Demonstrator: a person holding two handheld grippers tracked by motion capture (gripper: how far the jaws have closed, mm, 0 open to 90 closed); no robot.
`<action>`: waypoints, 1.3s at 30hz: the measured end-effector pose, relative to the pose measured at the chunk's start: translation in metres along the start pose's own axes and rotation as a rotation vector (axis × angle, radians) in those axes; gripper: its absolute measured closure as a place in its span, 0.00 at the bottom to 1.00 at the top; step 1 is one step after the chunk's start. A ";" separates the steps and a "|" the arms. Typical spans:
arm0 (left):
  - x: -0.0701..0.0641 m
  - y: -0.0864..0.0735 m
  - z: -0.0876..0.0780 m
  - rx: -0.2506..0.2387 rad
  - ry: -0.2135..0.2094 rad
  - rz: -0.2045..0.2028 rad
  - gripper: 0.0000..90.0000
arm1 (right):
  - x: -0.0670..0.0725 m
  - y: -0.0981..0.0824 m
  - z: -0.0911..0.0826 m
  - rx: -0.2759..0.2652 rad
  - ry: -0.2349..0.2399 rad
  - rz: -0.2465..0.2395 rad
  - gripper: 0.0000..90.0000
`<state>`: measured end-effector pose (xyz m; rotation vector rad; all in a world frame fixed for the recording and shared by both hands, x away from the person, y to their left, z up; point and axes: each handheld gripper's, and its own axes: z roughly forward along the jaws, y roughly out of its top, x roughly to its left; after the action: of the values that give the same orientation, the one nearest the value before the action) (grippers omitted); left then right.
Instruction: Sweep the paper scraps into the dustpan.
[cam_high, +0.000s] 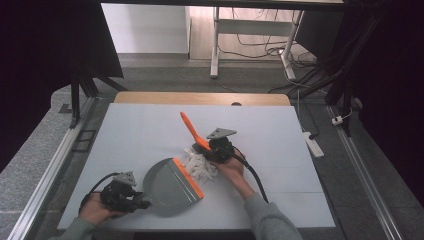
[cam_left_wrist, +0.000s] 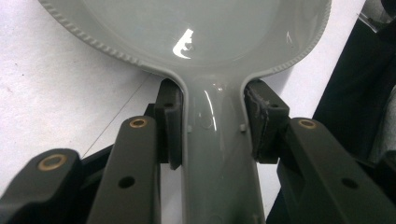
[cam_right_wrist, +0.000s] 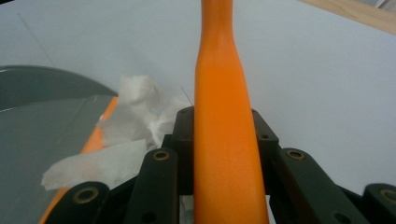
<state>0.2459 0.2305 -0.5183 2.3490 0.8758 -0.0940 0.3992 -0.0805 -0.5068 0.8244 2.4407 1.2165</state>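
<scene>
The left gripper (cam_high: 141, 203) is clamped on the handle of the grey dustpan (cam_high: 170, 187), whose pan lies at its 2 o'clock. The right gripper (cam_high: 206, 145) is clamped on the orange brush handle (cam_high: 191, 128), with the crumpled paper (cam_high: 201, 167) at its 7 o'clock, touching the dustpan's orange lip (cam_high: 189, 178).

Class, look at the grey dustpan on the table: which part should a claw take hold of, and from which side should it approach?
Grip the dustpan by its narrow handle, coming from the end opposite the orange lip. The handle is slim enough for the pads to clamp on both sides, as the left claw does, while the wide scoop stays flat facing the paper scraps.
</scene>
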 end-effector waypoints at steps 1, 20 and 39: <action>0.000 0.000 0.000 0.001 0.000 0.000 0.68 | 0.003 0.001 0.001 0.000 0.006 -0.006 0.78; 0.000 0.000 0.000 0.001 -0.002 0.001 0.68 | 0.065 0.005 0.009 0.026 0.132 -0.118 0.78; 0.001 0.000 0.001 0.003 -0.005 0.001 0.68 | 0.041 0.027 -0.042 -0.140 0.098 -0.059 0.78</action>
<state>0.2465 0.2304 -0.5192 2.3508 0.8727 -0.1000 0.3558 -0.0690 -0.4597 0.6643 2.4039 1.4179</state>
